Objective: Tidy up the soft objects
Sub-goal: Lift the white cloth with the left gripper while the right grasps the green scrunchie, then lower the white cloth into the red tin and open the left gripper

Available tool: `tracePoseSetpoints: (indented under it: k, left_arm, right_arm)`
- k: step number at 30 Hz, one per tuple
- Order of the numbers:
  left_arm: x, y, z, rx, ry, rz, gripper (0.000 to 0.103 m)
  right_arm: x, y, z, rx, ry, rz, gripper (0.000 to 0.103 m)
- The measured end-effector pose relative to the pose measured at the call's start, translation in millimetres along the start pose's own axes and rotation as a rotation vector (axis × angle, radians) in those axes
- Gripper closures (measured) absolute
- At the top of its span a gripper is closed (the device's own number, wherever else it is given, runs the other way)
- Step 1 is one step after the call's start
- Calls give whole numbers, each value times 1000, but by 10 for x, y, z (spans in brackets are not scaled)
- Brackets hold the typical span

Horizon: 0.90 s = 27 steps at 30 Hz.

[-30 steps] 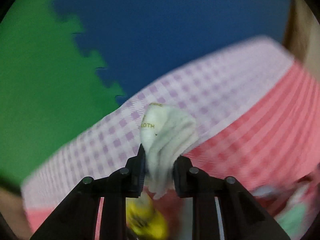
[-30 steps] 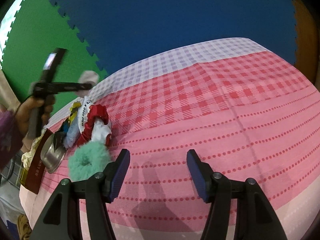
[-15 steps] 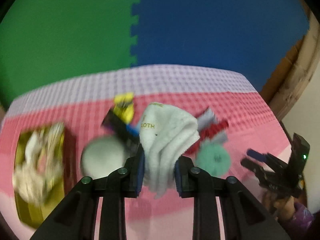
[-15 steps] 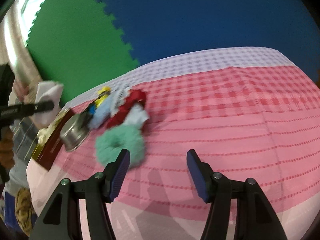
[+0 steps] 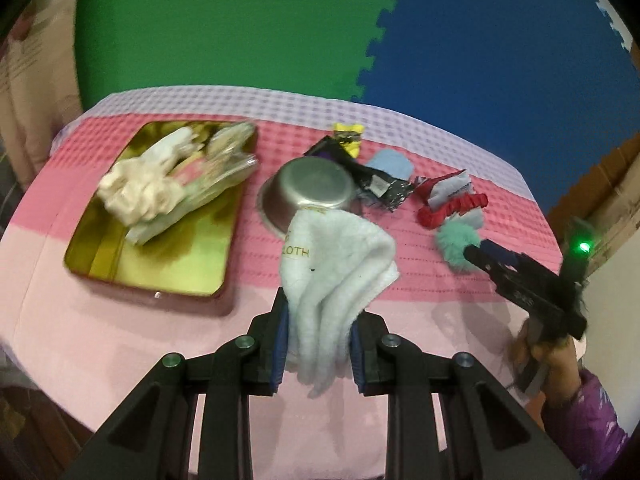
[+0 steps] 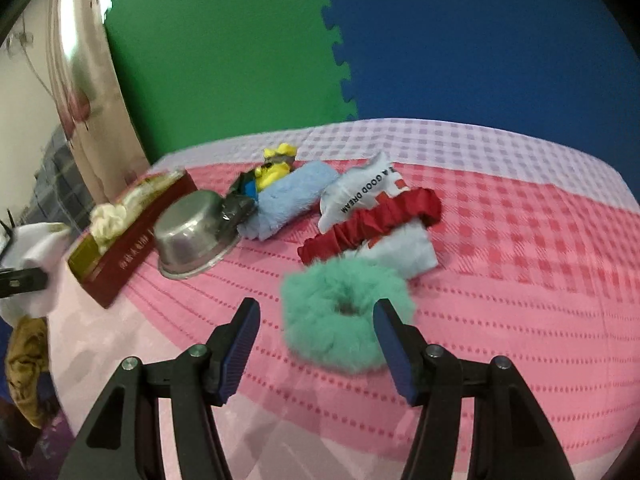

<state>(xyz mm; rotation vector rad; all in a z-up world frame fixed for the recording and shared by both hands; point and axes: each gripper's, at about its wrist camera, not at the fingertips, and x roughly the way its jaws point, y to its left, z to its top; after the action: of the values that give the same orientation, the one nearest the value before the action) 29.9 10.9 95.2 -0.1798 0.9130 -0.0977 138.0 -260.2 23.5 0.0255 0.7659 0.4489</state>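
The left gripper clamps a white folded cloth above the pink tablecloth, near a gold tin and steel bowl. The right gripper hovers with jaws apart beside a green fluffy scrunchie, a red scrunchie just beyond.

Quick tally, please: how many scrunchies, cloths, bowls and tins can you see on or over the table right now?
Scrunchies: 2, the green scrunchie and the red scrunchie
Cloths: 2, the white cloth pinched in the left gripper and the blue cloth
Bowls: 1, the upturned steel bowl
Tins: 1, the gold tin, already part filled
Total: 6
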Motion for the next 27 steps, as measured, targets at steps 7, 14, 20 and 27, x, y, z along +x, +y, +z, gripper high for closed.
tracePoseSetpoints:
  k: [7, 14, 20, 27]
  left_arm:
    - [-238, 211, -150, -29, -28, 19, 78]
    - [-348, 416, -123, -80, -69, 20, 78]
    - [-341, 629, -123, -113, -74, 66, 78]
    - [-286, 977, 43, -136, -85, 148, 77]
  right_arm:
    - [332, 24, -14, -24, 114, -94, 91]
    - [146, 77, -159, 17, 36, -65, 91]
    - [49, 160, -256, 21, 49, -60, 91]
    - [69, 115, -268, 37, 71, -60, 91]
